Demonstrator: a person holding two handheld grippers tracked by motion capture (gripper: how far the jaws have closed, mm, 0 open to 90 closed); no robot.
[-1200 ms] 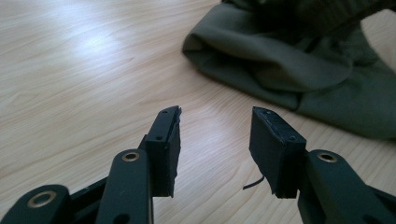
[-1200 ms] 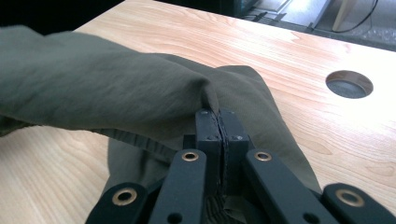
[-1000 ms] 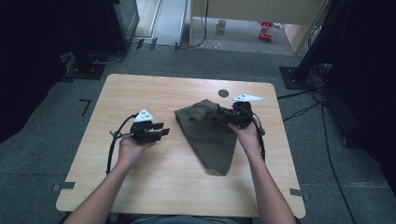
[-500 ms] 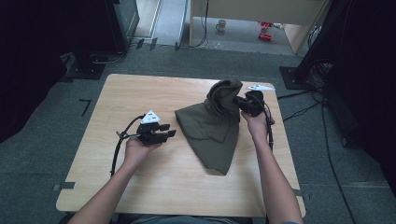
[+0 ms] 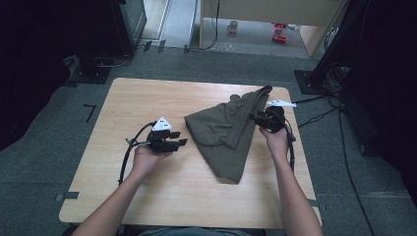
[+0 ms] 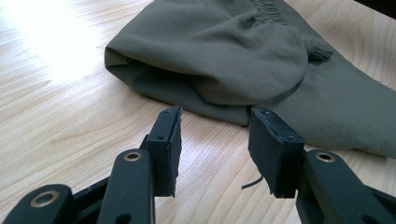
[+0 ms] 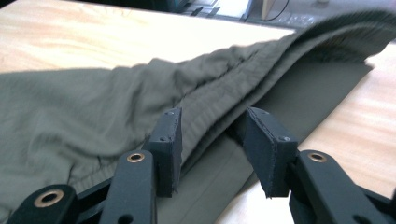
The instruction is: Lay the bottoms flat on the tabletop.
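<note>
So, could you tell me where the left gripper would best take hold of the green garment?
I would grip the folded corner of the garment that points toward the left gripper. It lies as a thick rounded fold on the table, right ahead of the open jaws, so a low, level approach from that side should let one pad slide under it.

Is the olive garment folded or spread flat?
Folded, loosely: the olive garment lies doubled in a rough triangle, its ribbed waistband lapped over lower layers.

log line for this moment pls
left tongs: open, short of garment | right tongs: just opening, waistband fold between pads, released | table
</note>
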